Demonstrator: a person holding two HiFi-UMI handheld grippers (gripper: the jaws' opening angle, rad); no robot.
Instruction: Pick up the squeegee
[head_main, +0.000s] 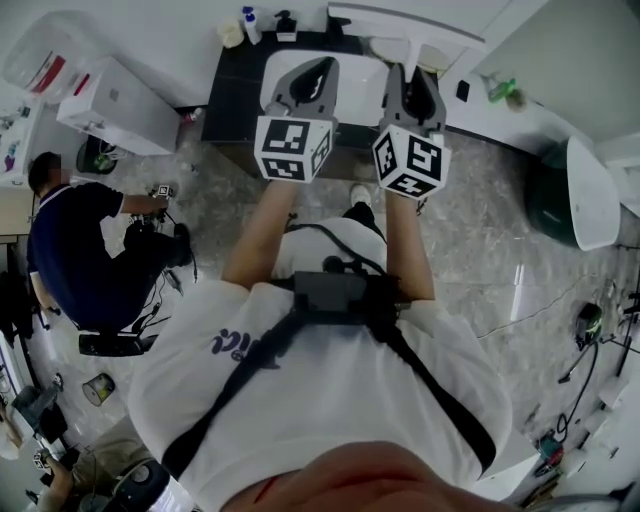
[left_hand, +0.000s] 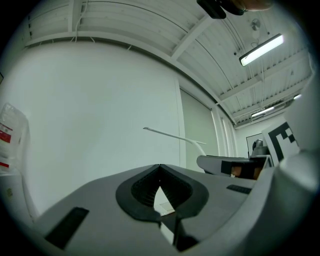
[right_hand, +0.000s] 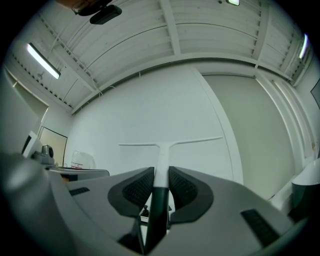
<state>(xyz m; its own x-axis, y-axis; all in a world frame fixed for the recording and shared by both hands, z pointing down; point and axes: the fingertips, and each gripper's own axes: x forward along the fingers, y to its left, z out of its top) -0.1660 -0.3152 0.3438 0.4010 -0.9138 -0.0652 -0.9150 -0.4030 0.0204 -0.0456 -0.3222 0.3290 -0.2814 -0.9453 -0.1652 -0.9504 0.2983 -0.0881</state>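
The squeegee (right_hand: 161, 150) has a white T-shaped blade on a white neck and a dark handle. My right gripper (right_hand: 161, 176) is shut on that handle, and the blade stands out ahead of the jaws against the white wall. From the head view, the squeegee blade (head_main: 400, 20) lies across above the right gripper (head_main: 410, 78), over the sink. My left gripper (head_main: 310, 82) is held beside it on the left. In the left gripper view, the left gripper (left_hand: 159, 168) has its tips touching and nothing between them. The squeegee blade (left_hand: 172, 135) shows off to its right.
Below the grippers is a black counter (head_main: 230, 90) with a white sink (head_main: 355, 95) and small bottles (head_main: 252, 24) at the back. A white box (head_main: 115, 105) and a seated person (head_main: 70, 250) are at the left. A dark bin with a white lid (head_main: 575, 195) is at the right.
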